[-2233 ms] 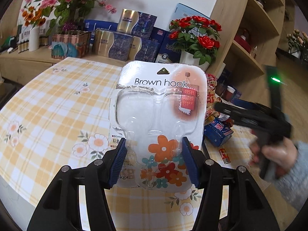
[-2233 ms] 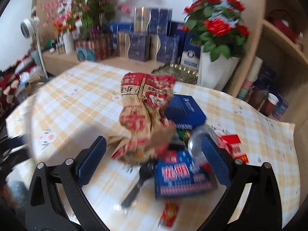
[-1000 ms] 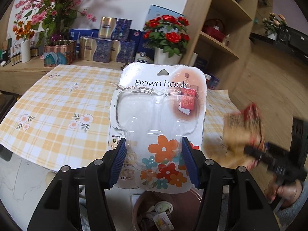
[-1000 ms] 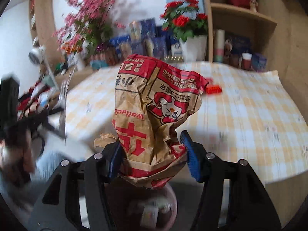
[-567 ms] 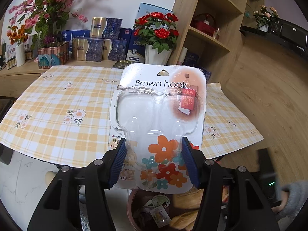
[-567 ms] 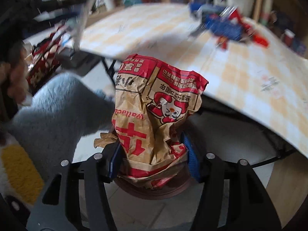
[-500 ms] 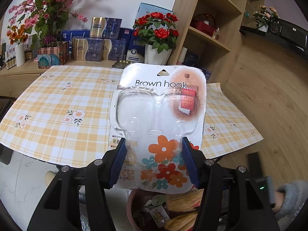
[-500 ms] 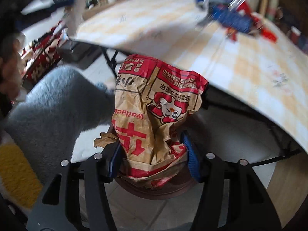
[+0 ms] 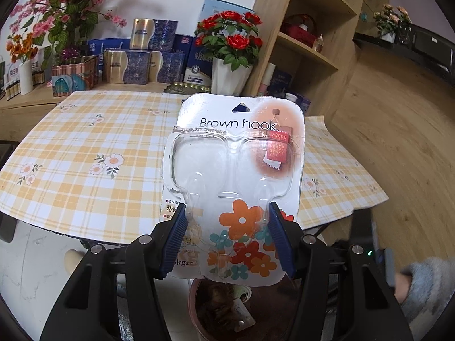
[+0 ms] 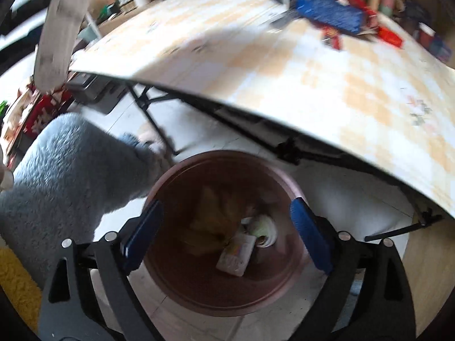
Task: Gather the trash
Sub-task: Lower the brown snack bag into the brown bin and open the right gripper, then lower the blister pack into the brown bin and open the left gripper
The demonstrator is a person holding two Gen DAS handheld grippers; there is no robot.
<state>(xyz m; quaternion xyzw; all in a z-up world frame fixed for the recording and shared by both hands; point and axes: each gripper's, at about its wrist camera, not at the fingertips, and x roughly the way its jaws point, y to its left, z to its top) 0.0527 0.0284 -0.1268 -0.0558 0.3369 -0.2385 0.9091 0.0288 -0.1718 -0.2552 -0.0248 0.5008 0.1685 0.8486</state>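
Observation:
My left gripper [image 9: 227, 236] is shut on an empty "Brown hook" blister pack [image 9: 236, 176] and holds it upright above the brown trash bin [image 9: 196, 309]. My right gripper [image 10: 224, 236] is open and empty, right over the same bin [image 10: 170, 270]. The brown paper snack bag [image 10: 210, 224] lies inside the bin with a small packet [image 10: 236, 253] and other scraps. The bag also shows in the left wrist view [image 9: 219, 309] inside the bin.
The bin stands on the floor beside the table with the yellow plaid cloth [image 9: 85, 153]. More trash, blue boxes [image 10: 330, 11] and red packets [image 10: 389, 35], lies on the far side of the table. A grey sleeve [image 10: 71, 170] is at the left.
My right gripper opened and the paper bag dropped into the bin. My left gripper has kept hold of the blister pack over the bin.

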